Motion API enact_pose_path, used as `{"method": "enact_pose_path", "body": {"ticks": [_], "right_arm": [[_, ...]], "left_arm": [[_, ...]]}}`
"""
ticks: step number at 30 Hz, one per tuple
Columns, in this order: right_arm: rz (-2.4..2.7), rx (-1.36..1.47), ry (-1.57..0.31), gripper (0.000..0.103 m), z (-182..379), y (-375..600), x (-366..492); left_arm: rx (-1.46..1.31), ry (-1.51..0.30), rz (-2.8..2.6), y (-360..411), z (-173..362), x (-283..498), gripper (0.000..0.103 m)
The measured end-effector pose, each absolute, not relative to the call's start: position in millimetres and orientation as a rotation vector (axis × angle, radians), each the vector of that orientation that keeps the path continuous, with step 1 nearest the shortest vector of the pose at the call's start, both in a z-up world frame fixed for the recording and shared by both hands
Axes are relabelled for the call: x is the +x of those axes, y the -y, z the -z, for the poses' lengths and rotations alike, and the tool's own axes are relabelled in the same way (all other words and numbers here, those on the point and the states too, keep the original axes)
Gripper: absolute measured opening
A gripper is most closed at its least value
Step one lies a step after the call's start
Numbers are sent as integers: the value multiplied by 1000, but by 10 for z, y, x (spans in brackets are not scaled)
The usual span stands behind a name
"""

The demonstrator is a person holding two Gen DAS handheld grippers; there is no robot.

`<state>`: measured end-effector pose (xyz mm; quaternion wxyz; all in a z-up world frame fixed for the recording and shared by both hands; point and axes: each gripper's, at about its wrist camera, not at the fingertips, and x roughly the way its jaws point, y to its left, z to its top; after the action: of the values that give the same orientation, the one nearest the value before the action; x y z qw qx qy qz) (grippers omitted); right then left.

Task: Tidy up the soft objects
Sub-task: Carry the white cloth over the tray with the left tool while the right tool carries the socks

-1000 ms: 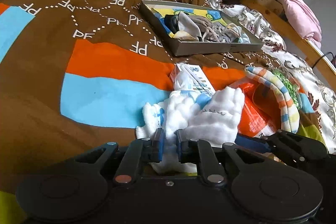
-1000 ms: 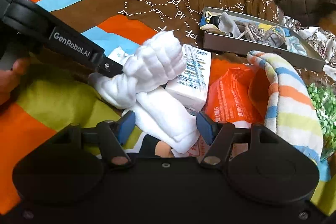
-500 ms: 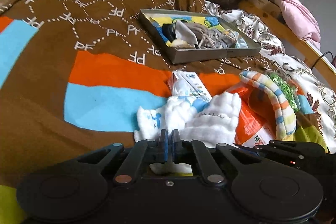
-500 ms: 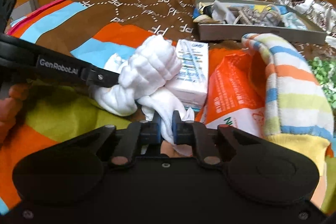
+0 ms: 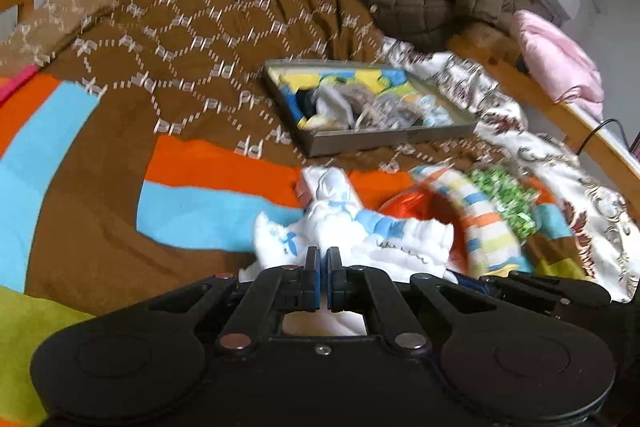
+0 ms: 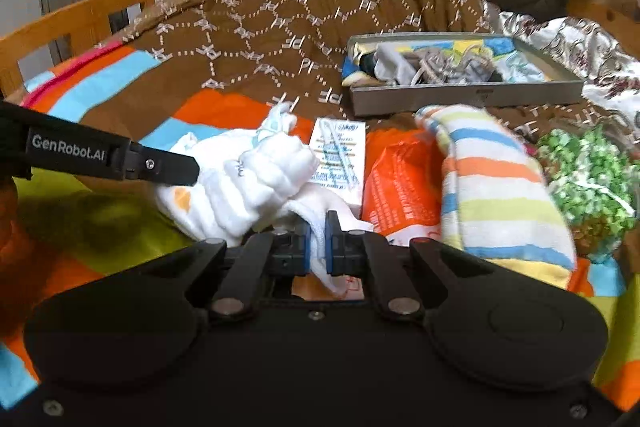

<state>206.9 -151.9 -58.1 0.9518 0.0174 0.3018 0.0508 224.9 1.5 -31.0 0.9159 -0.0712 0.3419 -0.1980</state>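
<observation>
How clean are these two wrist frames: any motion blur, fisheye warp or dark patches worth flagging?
Left wrist view: motion smear over the brown quilt lettering and the grey tray; bed rail bowed by the fisheye. Right wrist view: sharper, the white carton print nearly legible, the striped towel slightly soft. Both: even daylight, no glare; the black gripper bodies fill the bottom.

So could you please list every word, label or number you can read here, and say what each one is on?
"GenRobot.AI": on the side of the left gripper, seen from the right wrist.
"PF": repeated, some upside down, on the brown blanket.
Small white box: print too small to read.
Orange bag: print too blurred to read.
White cloth: faint stitched line, unreadable.
</observation>
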Motion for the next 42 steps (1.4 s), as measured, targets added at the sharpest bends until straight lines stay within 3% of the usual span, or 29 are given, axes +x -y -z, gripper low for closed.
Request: {"method": "enact_pose_path", "body": {"ticks": [22, 42], "right_arm": [[-114, 134, -410, 2, -42, 1850, 1475], [-42, 228, -280, 2, -214, 2211, 1189]], "left_arm": [[18, -494, 263, 197, -659, 1555, 1], [82, -414, 277, 602, -1211, 1587, 1]]}}
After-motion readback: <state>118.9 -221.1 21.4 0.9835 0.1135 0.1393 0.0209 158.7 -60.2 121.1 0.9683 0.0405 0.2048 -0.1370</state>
